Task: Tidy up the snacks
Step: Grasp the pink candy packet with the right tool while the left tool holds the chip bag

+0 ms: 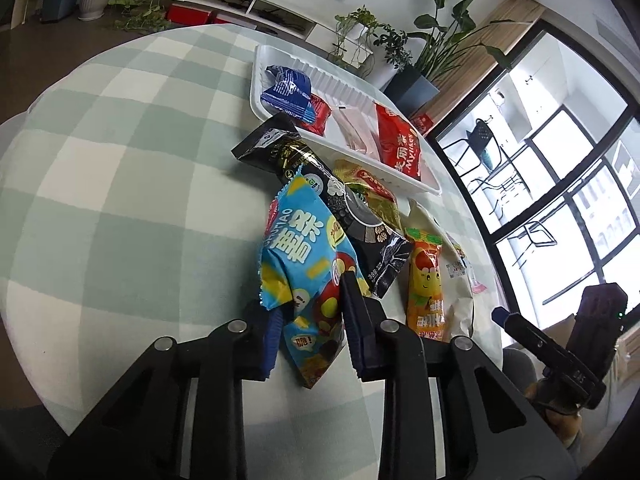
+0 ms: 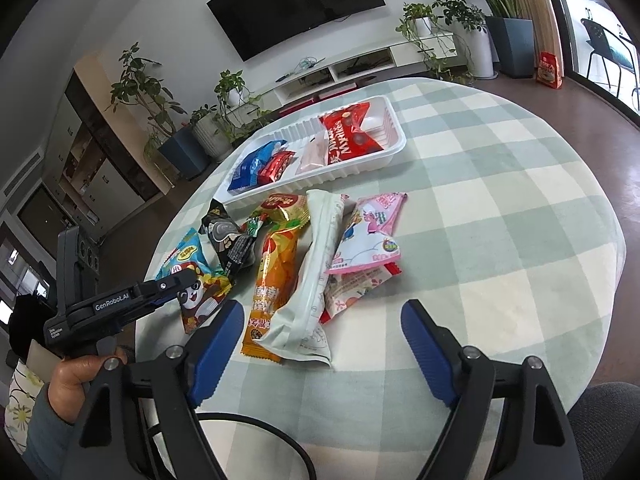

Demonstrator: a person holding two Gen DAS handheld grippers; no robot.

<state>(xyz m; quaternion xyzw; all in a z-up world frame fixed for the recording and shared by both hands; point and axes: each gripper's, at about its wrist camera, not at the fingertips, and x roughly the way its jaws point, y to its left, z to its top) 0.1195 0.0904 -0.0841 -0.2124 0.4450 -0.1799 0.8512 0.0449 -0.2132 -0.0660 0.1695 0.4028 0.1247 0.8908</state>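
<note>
left gripper (image 1: 310, 332) has its pads clamped on the near end of the blue chip bag (image 1: 298, 256), which stretches off toward 12 o'clock, tray (image 1: 256, 80) beyond; right gripper (image 2: 322, 344) gapes wide, empty, orange packet (image 2: 274, 276) at 11 o'clock

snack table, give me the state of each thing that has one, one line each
left gripper: jaws shut on the blue snack bag
blue snack bag: pinched at its near end, still lying on the table
right gripper: jaws open, empty, above the tablecloth
white tray: partly filled, four packets inside
orange snack bag: flat on the table, untouched
white snack bag: flat on the table, untouched
</note>
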